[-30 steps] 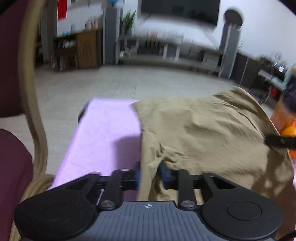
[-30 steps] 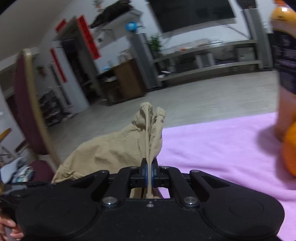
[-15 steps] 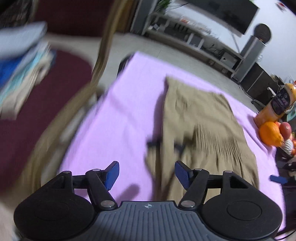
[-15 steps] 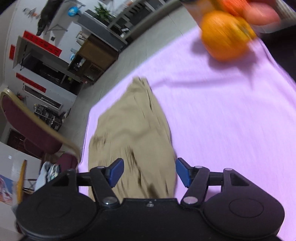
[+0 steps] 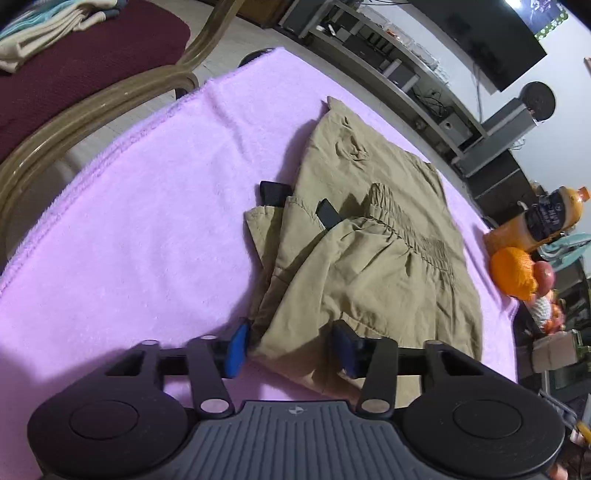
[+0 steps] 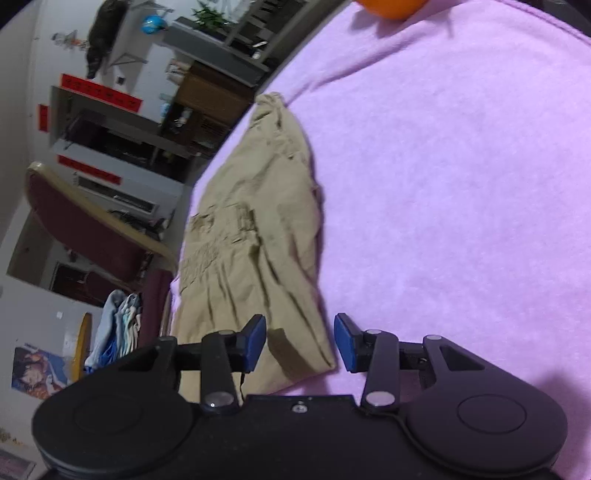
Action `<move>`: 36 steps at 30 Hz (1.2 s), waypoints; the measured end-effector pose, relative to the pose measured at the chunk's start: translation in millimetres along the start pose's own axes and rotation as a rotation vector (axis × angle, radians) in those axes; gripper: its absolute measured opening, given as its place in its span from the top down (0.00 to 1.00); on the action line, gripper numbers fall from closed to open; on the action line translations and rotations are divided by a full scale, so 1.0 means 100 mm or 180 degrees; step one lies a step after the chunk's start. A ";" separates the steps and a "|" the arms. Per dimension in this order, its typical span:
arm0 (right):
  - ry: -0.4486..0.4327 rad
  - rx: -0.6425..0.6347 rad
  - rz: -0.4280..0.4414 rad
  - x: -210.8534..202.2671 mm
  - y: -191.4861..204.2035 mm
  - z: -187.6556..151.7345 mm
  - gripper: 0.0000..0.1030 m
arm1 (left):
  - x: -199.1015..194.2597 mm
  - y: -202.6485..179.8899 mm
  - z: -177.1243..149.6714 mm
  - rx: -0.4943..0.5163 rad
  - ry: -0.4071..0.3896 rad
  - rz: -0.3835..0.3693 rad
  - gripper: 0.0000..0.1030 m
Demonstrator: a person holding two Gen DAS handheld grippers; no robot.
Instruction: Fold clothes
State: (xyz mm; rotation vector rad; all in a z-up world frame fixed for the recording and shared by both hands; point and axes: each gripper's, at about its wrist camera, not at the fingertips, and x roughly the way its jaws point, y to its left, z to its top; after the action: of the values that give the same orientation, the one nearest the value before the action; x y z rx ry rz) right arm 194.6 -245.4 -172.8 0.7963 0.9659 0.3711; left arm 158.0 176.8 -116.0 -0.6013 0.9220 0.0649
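Khaki shorts (image 5: 369, 258) lie folded on the lilac blanket (image 5: 147, 221), with the elastic waistband on top. Two black tabs (image 5: 328, 218) stick out of the folds. My left gripper (image 5: 290, 347) hovers at the shorts' near edge, jaws closing, with a bunched corner of cloth between the blue pads (image 5: 236, 347) but no clear pinch. In the right wrist view the shorts (image 6: 251, 229) stretch away from me. My right gripper (image 6: 300, 343) straddles their near corner, jaws closing, with the pads (image 6: 345, 343) still apart from the cloth.
A maroon chair with a tan frame (image 5: 92, 55) stands left of the table and holds stacked folded clothes (image 5: 48, 22). An orange-drink bottle (image 5: 546, 221) and an orange (image 5: 513, 269) sit at the blanket's right edge. Bare blanket (image 6: 461, 184) lies right of the shorts.
A second ago both grippers held the raised shorts. They let go, opened wide and dropped toward the near edge. The shorts now lie folded flat, and both pairs of jaws stand narrower than half a second ago.
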 end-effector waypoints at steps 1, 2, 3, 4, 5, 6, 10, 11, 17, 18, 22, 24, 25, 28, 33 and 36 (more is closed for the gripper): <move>-0.0019 -0.0121 -0.0086 0.01 0.08 -0.03 0.60 | 0.00 -0.05 -0.01 0.0062 -0.0011 0.0095 0.66; -0.0038 -0.0242 -0.0171 0.03 0.15 -0.06 0.62 | 0.01 -0.10 -0.03 0.0120 -0.0021 0.0187 0.69; -0.0056 -0.0363 -0.0257 0.04 0.23 -0.09 0.76 | -0.01 -0.14 -0.03 0.0142 -0.0022 0.0244 0.74; -0.0050 -0.0493 -0.0415 0.06 0.32 -0.11 0.91 | -0.04 -0.16 -0.03 0.0154 -0.0035 0.0281 0.79; -0.0068 -0.0541 -0.0495 0.03 0.41 -0.12 0.94 | -0.09 -0.20 -0.03 0.0191 -0.0046 0.0302 0.80; -0.0098 -0.0559 -0.0536 -0.01 0.48 -0.13 0.95 | -0.13 -0.23 -0.02 0.0228 -0.0057 0.0321 0.81; -0.0218 -0.0643 -0.0593 -0.33 0.74 -0.15 0.96 | -0.38 -0.35 -0.08 0.0344 -0.0079 0.0246 0.84; -0.0221 -0.0622 -0.0593 -0.42 0.78 -0.16 0.96 | -0.44 -0.38 -0.12 0.0353 -0.0080 0.0206 0.84; -0.0152 -0.0558 -0.0730 -0.79 0.75 -0.40 0.96 | -0.57 -0.33 -0.53 0.0308 0.0092 0.0141 0.81; -0.0124 -0.0529 -0.0765 -0.77 0.68 -0.46 0.96 | -0.52 -0.30 -0.60 0.0285 0.0172 0.0205 0.78; 0.0005 -0.0490 -0.1061 -0.61 0.46 -0.57 0.86 | -0.48 -0.31 -0.77 0.0409 0.0215 0.0502 0.67; -0.0053 -0.0558 -0.1052 -0.70 0.49 -0.57 0.78 | -0.64 -0.35 -0.76 0.0534 0.0140 0.0512 0.67; -0.0102 -0.0585 -0.1013 -0.76 0.52 -0.56 0.70 | -0.74 -0.35 -0.75 0.0576 0.0046 0.0517 0.68; -0.0257 -0.0630 -0.0885 -0.95 0.59 -0.53 0.67 | -0.97 -0.34 -0.77 0.0683 -0.0225 0.0457 0.77; -0.0079 -0.0205 -0.0259 -0.79 0.52 -0.49 0.73 | -0.81 -0.48 -0.80 0.0913 -0.0244 0.0296 0.90; 0.0260 0.0040 0.0009 -0.45 0.39 -0.50 0.74 | -0.53 -0.55 -0.84 0.1112 -0.0132 0.0378 0.90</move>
State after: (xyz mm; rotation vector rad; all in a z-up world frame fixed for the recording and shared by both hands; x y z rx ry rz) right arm 131.0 -225.4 -133.3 0.7990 1.0444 0.4028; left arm 80.7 98.0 -87.7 -0.2205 0.9023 0.0216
